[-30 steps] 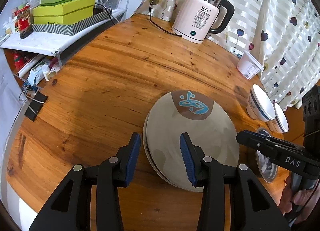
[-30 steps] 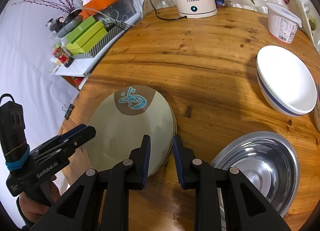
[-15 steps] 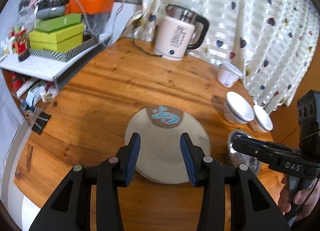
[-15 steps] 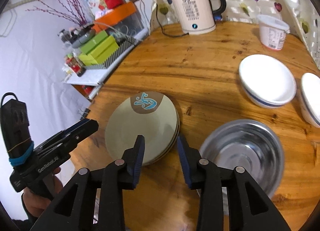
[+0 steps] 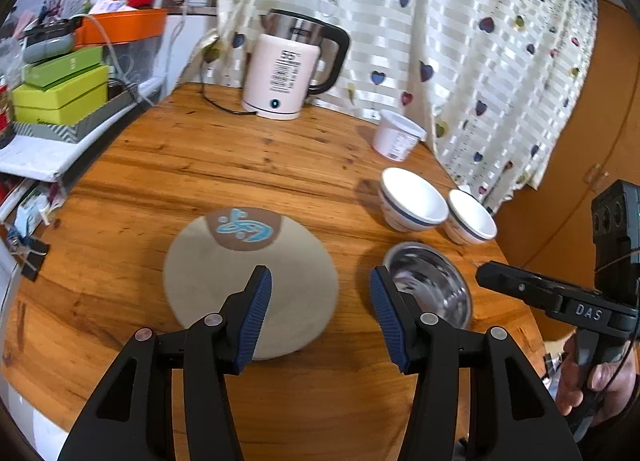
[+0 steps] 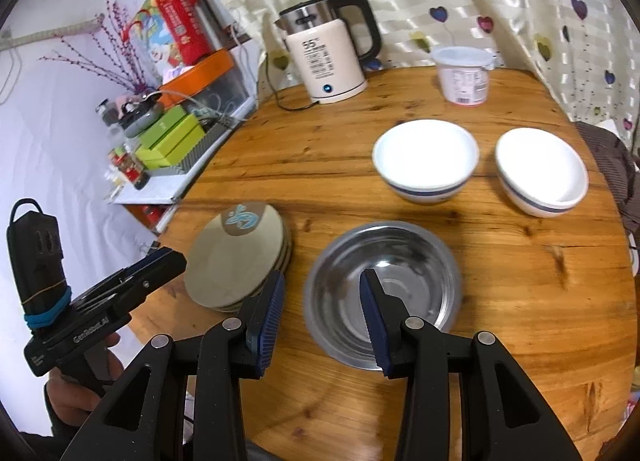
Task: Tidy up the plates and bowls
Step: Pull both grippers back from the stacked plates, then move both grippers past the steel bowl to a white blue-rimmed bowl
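Observation:
A stack of beige plates (image 5: 248,277) with a blue fish mark lies on the round wooden table (image 5: 200,165); it also shows in the right wrist view (image 6: 236,257). A steel bowl (image 6: 384,293) sits to its right, also in the left wrist view (image 5: 430,285). Two white bowls with blue bands (image 6: 426,159) (image 6: 542,171) stand behind it. My left gripper (image 5: 320,313) is open and empty, raised above the plates' near edge. My right gripper (image 6: 322,317) is open and empty above the steel bowl's near left rim.
A white electric kettle (image 6: 328,57) with its cord and a white plastic tub (image 6: 464,75) stand at the table's far side. A shelf with green boxes (image 5: 60,89) is left of the table. A heart-patterned curtain (image 5: 460,41) hangs behind.
Both grippers have opened wider and pulled up and back from the plate stack. The views now take in the bowls and more of the table.

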